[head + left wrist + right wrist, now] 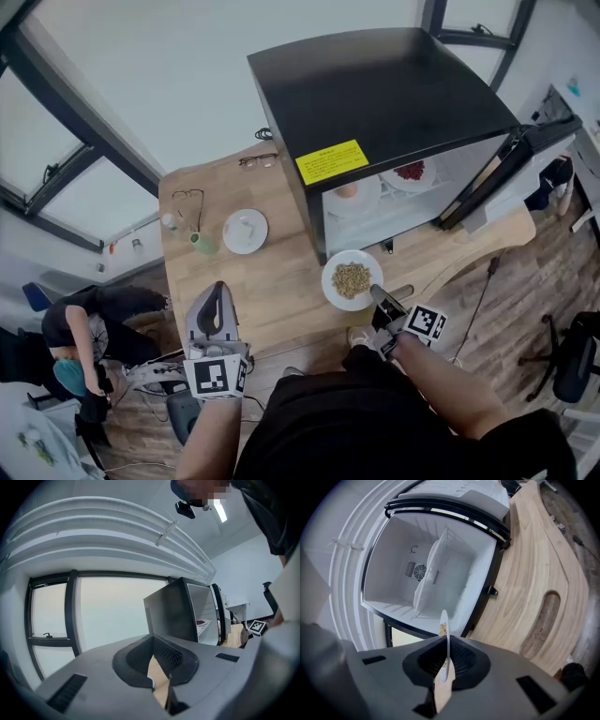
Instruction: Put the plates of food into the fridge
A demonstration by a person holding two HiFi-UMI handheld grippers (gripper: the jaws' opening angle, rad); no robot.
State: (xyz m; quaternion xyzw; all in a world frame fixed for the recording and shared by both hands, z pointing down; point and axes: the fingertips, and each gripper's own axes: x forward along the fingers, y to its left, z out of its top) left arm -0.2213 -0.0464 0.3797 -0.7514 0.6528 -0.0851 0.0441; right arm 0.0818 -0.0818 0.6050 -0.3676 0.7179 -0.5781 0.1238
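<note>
Between the right gripper's [378,295] ribbed jaws sits a round plate [330,281].

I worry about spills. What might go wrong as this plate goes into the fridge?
The right hand-held gripper pinches the plate only at its rim, so it may tilt and shed its food. The fridge shelf already holds two other plates, which leaves little room, and the new one might knock them.

Left gripper [217,288] level, jaws together, empty, right gripper [376,292] tilted down, clamping plate [329,281].
</note>
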